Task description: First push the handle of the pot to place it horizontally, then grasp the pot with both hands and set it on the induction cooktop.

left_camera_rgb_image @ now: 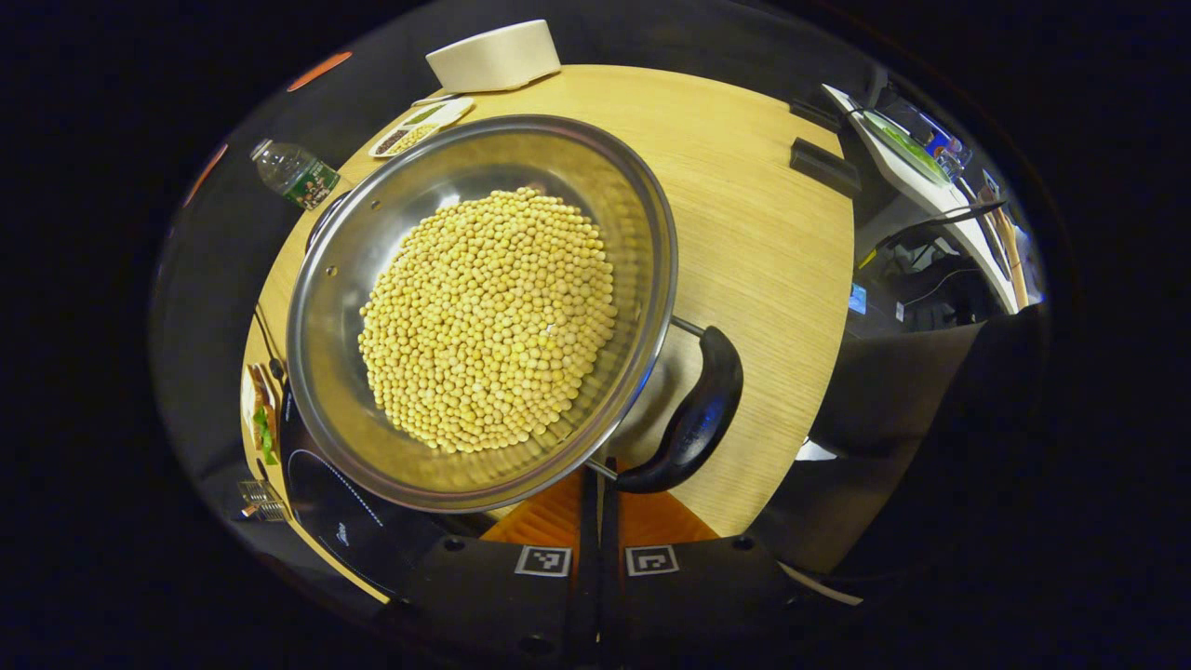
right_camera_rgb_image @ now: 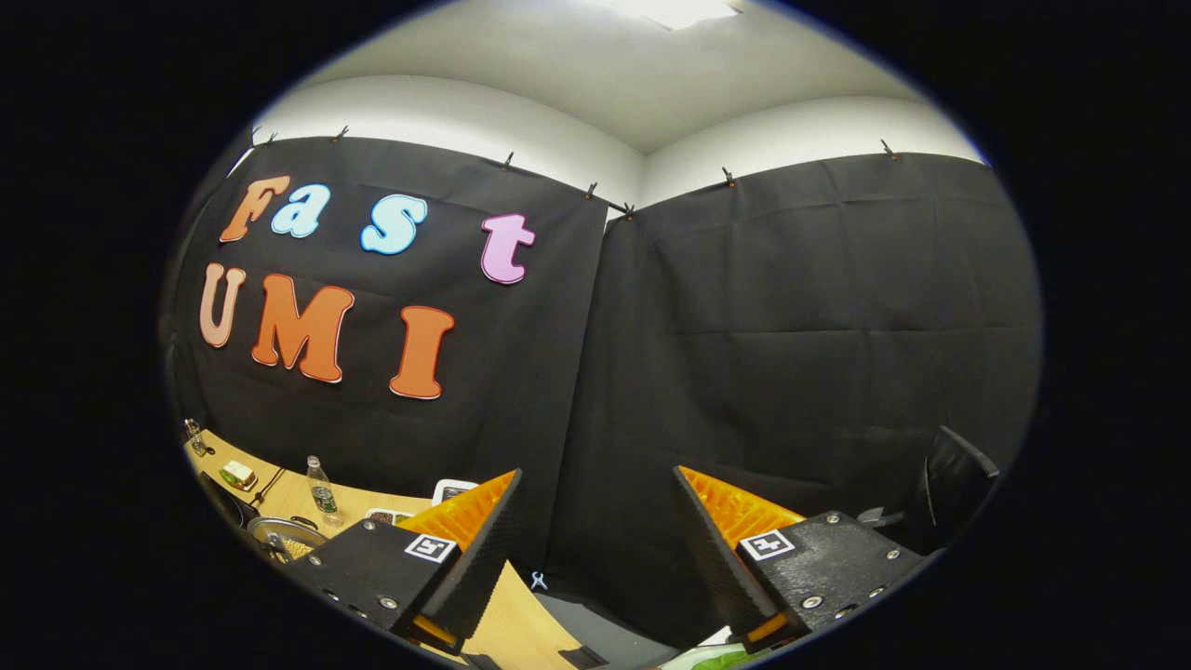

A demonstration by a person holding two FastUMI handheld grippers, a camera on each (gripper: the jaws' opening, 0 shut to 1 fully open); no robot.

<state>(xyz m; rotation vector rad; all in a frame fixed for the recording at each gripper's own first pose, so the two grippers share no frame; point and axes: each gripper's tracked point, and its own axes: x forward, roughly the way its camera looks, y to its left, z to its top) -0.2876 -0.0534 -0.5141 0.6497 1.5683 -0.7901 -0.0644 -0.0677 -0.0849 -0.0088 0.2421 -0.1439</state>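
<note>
The pot [left_camera_rgb_image: 479, 312], heaped with yellow beans [left_camera_rgb_image: 488, 321], sits on the wooden surface [left_camera_rgb_image: 763, 242] beside the induction cooktop [left_camera_rgb_image: 344, 512]; its dark handle [left_camera_rgb_image: 693, 419] lies just ahead of the left claw [left_camera_rgb_image: 595, 484], whose fingers are nearly closed – pressed together, holding nothing; push the handle's tip sideways, slowly, so the beans stay put; the right claw [right_camera_rgb_image: 595, 549] gapes wide, raised toward the wall – bring it down to the opposite rim.

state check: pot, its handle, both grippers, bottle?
pot: full of beans, tilted above the table and cooktop
handle: touching the left gripper's tips
left gripper: shut, fingers together
right gripper: open, holding nothing, pointed at the wall
bottle: upright, capped
</note>
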